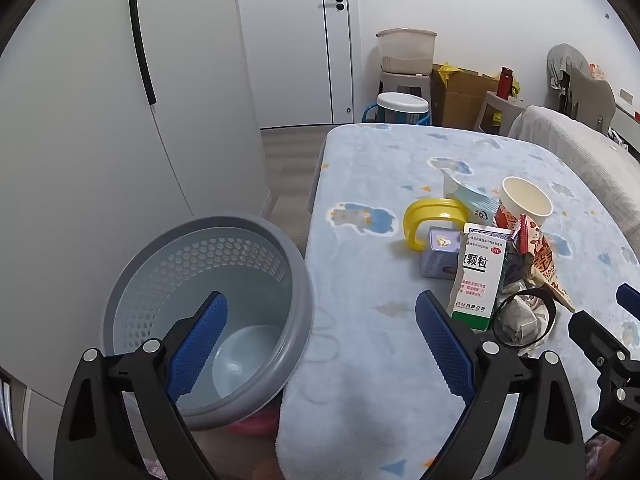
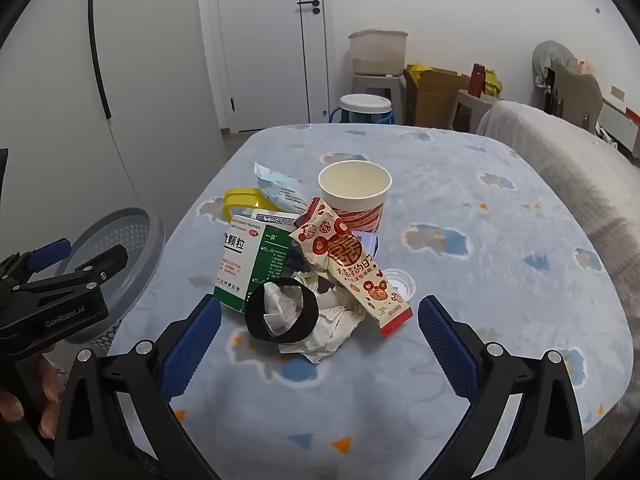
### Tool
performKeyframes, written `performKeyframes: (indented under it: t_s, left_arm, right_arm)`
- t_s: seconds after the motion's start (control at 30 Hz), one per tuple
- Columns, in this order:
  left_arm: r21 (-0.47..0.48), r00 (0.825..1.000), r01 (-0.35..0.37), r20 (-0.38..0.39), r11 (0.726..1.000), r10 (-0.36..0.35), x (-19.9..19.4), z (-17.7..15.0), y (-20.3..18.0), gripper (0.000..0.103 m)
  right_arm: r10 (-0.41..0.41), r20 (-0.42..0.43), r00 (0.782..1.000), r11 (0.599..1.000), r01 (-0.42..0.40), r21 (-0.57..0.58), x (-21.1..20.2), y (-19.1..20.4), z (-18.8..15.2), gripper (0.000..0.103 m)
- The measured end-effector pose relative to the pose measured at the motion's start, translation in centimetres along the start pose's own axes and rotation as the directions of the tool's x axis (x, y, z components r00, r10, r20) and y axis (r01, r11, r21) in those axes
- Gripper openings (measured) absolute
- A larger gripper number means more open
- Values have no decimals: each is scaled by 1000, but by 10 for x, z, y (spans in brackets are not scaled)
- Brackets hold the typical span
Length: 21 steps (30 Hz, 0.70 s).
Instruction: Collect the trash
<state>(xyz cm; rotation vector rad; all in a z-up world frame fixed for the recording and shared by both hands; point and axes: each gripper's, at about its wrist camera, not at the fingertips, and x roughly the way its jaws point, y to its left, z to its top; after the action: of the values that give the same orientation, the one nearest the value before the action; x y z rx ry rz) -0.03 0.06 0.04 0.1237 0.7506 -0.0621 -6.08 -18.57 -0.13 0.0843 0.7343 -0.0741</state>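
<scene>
A pile of trash lies on the blue blanket-covered table [image 2: 460, 184]: a paper cup [image 2: 354, 196], a red-and-cream snack wrapper [image 2: 352, 268], a green-and-white medicine box [image 2: 256, 264], a black ring [image 2: 282, 314] over crumpled paper [image 2: 332, 324], a yellow lid [image 2: 240, 200] and a light blue packet [image 2: 280, 190]. The pile also shows in the left wrist view, with the box [image 1: 478, 276] and cup [image 1: 526, 200]. A grey perforated bin [image 1: 208, 312] stands left of the table. My left gripper [image 1: 320, 344] is open over the bin's edge. My right gripper [image 2: 320, 344] is open just before the pile.
A white door [image 2: 276, 40] and wardrobe stand behind. A stool with a container [image 2: 378, 60], a cardboard box [image 2: 436, 92] and a round stool [image 2: 366, 108] are at the far end. A grey sofa [image 2: 560, 152] runs along the table's right side.
</scene>
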Motion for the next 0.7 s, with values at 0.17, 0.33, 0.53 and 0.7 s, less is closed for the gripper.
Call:
performKeyframes:
  t_s: [0.17,0.33,0.53,0.7]
  left_arm:
    - [0,1000,3,-4,1000,-3,0,0,0,91]
    - [5,1000,0,-8,1000,0,5,3,-1,91]
    - [6,1000,1,-3,1000,-1,2,2,5,91]
    - [7,1000,-6,0,1000,6,4,-1,5,91]
  right_arm:
    - [0,-2,1000,1000,0,2,-1,-1,0,97]
    - [0,-1,1000,1000,0,2,-1,-1,0,97]
    - [1,2,1000,1000,-1,6,-3,-2,-1,97]
    - [1,6,1000,1000,-1,7,-5,-5,0,97]
